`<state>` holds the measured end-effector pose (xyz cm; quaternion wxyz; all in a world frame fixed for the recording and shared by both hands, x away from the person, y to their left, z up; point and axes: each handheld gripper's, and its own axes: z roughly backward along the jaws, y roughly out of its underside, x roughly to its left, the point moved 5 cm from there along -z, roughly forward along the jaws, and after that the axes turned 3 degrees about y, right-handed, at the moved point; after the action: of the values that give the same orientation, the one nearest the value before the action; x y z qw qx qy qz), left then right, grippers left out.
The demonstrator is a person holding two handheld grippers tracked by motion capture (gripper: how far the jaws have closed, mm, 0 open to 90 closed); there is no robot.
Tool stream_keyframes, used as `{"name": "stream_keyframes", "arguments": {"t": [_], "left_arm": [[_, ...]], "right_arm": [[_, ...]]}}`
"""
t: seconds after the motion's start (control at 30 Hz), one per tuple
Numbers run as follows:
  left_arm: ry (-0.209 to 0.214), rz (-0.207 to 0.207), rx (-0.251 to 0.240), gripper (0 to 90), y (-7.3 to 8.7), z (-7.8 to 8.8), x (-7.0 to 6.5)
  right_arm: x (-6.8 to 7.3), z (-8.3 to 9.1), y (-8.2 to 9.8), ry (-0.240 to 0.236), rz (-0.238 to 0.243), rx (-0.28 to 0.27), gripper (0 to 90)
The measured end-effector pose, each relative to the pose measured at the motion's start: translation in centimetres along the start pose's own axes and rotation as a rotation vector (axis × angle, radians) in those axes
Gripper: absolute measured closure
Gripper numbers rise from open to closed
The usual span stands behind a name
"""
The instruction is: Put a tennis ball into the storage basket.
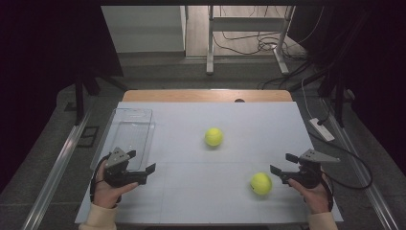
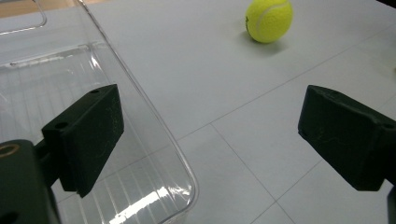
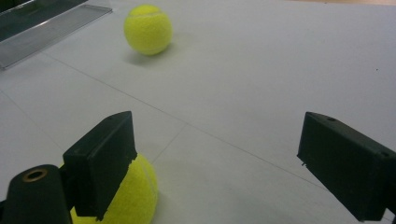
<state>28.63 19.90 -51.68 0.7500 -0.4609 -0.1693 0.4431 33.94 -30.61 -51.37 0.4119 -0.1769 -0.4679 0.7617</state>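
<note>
While both tools hover low, the white surface (image 1: 201, 191) carries a clear plastic bin (image 1: 125, 136) at left. Right gripper (image 1: 282, 165), fingers spread, sits just beside the near tennis ball (image 1: 261, 183); the left gripper (image 1: 142, 167), likewise spread, holds nothing. Approach stage; next, straddle and pinch this ball.

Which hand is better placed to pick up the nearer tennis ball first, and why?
The right. Its tongs are open right beside the nearer tennis ball, whereas the left tongs, also open, sit by the clear plastic tray, farther from both balls.
</note>
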Motion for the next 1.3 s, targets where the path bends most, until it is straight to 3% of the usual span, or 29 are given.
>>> {"name": "stream_keyframes", "arguments": {"t": [0.47,1.17,1.3], "left_arm": [[0.003,0.013,-0.003,8.0,0.0,0.1,0.3],[0.017,-0.008,-0.026,7.9,-0.8,0.5,-0.5],[0.004,-0.022,-0.025,8.0,-1.0,0.5,-0.9]], "right_arm": [[-0.8,-0.1,0.3,0.02,-0.016,0.003,12.7],[-0.7,-0.3,0.4,0.024,-0.018,0.024,13.4],[-0.7,-0.3,0.4,0.023,-0.013,0.027,13.7]]}}
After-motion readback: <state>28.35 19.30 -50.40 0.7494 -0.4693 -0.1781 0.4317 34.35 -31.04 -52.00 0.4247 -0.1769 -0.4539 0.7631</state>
